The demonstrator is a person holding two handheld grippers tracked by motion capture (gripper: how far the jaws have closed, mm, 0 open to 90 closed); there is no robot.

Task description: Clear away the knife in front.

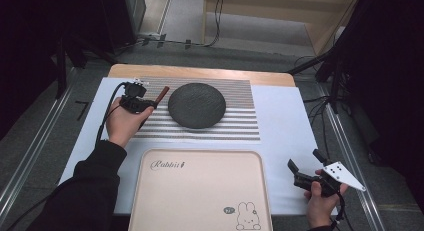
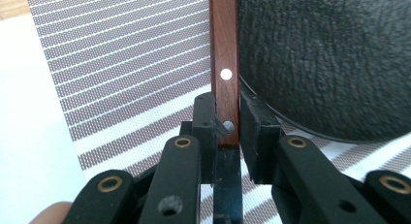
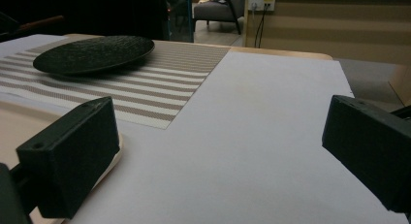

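My left gripper (image 1: 138,104) hovers over the left part of a striped placemat (image 1: 235,122), shut on a knife's brown wooden handle (image 1: 160,95). In the left gripper view the riveted handle (image 2: 224,49) runs up from between the jaws of the left gripper (image 2: 227,118), right beside a dark round plate (image 2: 329,59). The plate (image 1: 196,105) rests on the placemat's middle. My right gripper (image 1: 305,160) stands open above the white cloth at the front right, nothing between its fingers. In the right gripper view the right gripper (image 3: 220,156) has its jaws wide apart over bare cloth.
A pink tray (image 1: 200,191) printed with a rabbit lies at the table's front centre; its edge (image 3: 14,122) is just left of my right gripper. A white cloth (image 1: 285,116) covers the table. Cables and stands surround the table on the floor.
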